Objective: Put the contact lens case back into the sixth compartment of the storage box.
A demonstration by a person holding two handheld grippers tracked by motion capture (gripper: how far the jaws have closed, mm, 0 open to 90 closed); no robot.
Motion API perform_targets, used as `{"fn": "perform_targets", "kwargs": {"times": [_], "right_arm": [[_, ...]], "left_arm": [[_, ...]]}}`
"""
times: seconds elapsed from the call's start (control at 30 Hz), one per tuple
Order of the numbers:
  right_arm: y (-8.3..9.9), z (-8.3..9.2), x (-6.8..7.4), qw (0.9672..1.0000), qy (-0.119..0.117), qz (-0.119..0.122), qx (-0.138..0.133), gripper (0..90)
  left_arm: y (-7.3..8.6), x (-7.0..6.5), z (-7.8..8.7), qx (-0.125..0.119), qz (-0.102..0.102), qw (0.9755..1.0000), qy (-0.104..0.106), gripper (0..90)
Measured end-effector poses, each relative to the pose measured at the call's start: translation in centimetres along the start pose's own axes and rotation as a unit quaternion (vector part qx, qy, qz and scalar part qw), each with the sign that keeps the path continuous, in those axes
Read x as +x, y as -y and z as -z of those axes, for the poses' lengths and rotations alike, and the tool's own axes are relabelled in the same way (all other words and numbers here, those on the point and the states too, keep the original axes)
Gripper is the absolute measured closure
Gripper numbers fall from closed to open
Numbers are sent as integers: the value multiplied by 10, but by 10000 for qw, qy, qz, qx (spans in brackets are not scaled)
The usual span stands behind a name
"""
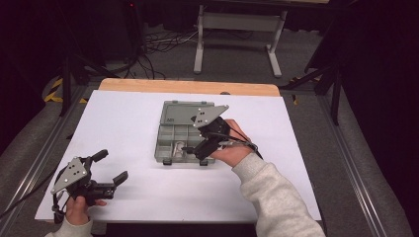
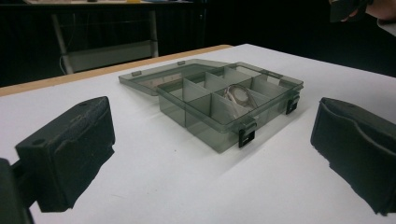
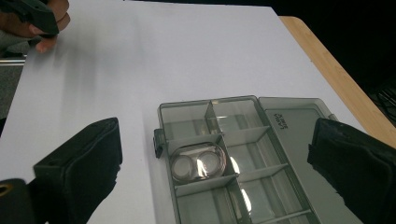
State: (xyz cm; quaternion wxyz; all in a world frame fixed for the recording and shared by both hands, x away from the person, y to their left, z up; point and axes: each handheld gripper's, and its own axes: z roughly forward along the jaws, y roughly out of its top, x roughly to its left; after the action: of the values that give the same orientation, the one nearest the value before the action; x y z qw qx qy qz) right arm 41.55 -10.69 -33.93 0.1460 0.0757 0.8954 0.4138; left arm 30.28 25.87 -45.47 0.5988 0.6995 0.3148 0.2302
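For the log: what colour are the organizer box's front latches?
Black, on the translucent grey organizer box; its latches show best in the left gripper view.

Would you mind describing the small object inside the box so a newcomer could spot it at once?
On the white table lies an open grey compartment box, lid folded back. In a near-row compartment, below the right gripper, sits a clear two-well case. The other compartments in view look empty.

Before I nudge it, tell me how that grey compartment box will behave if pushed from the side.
The compartment box looks like thin translucent plastic and nearly empty, so probably light; it would likely slide easily on the smooth white table. Its lid lies open flat, so it may flap or swing the box round. The small round item inside could shift within its compartment.
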Motion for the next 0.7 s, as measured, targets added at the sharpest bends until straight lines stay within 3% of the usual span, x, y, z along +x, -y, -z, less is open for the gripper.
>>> {"fn": "perform_targets", "kwargs": {"times": [0.3,0.7], "right_arm": [[11,24,5,9994,257,-182,-152,29],[42,65,14,9946,654,-565,-575,28]], "left_arm": [[-1,0,1,-45,14,10000,24,4],[0,0,0,-45,10,10000,7,4]]}}
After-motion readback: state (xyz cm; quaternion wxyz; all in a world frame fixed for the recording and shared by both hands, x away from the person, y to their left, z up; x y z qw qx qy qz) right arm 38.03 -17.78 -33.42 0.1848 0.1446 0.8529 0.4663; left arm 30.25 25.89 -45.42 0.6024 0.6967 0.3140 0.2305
